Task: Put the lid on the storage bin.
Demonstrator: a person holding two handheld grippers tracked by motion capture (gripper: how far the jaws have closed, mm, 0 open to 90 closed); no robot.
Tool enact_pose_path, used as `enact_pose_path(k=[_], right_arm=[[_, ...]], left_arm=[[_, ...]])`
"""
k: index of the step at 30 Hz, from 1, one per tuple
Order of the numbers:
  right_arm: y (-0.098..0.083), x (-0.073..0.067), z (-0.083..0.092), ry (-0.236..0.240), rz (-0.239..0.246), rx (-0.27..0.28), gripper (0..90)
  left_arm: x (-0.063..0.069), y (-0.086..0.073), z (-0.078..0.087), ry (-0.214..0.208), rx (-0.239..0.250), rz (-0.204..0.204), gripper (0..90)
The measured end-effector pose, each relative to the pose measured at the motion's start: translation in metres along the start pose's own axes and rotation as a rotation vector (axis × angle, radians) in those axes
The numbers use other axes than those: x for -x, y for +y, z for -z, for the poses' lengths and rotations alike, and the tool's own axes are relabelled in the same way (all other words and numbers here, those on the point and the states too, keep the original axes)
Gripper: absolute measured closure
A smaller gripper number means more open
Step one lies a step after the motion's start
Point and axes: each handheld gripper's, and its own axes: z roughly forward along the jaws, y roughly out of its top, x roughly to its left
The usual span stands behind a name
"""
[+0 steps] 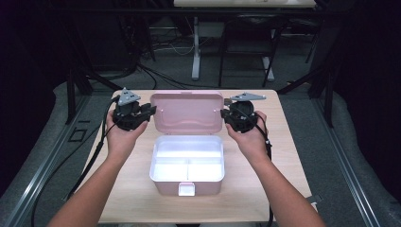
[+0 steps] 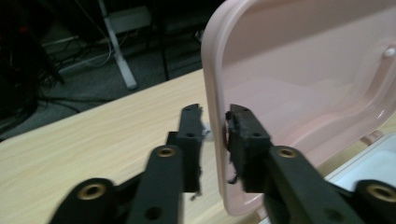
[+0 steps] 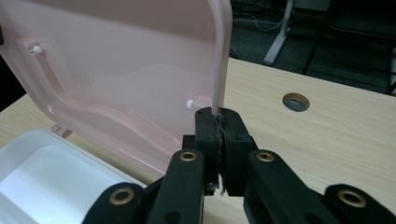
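Work in hand: I am handling the raised pink plastic lid with rounded corners of a pink hinged plastic storage box with a white divided inner tray, which sits open on the pale wooden table.

Right gripper: its jaws are pressed together on the lid's thin side rim, which rises straight up out of the pads. I judge this pinch is what keeps the lid upright and steady.

Left gripper: its jaws stand a little apart, one on each side of the lid's other side rim. The rim runs down through the gap, nearer the jaw on the lid's inner face. A strip of daylight shows on the outer side, so I do not count this as a clamp.

Why both sides: taking the lid by its two side rims lets me swing it evenly on its hinge instead of twisting it from one corner.

Lid's place: between the two grippers, leaning back beyond the tray, its hollow inner face towards me.

Tray's place: below and nearer than both jaw pairs, a white corner showing just beside the lower edge of each gripper view.

Hard to make out: the hinge itself lies behind the lid's lower edge. I cannot tell whether the left inner pad truly touches the rim. The tray's compartments are washed out by glare, so any contents are unclear. The latch tab at the box front is small and blurred.
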Motion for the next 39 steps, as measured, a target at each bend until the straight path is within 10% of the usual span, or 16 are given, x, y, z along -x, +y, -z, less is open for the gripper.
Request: enact_pose_path(k=[39], right_arm=[[-0.014, -0.006, 0.022, 0.032, 0.02, 0.084, 85.7]], left_arm=[[0.012, -0.014, 0.027, -0.04, 0.019, -0.048, 83.6]])
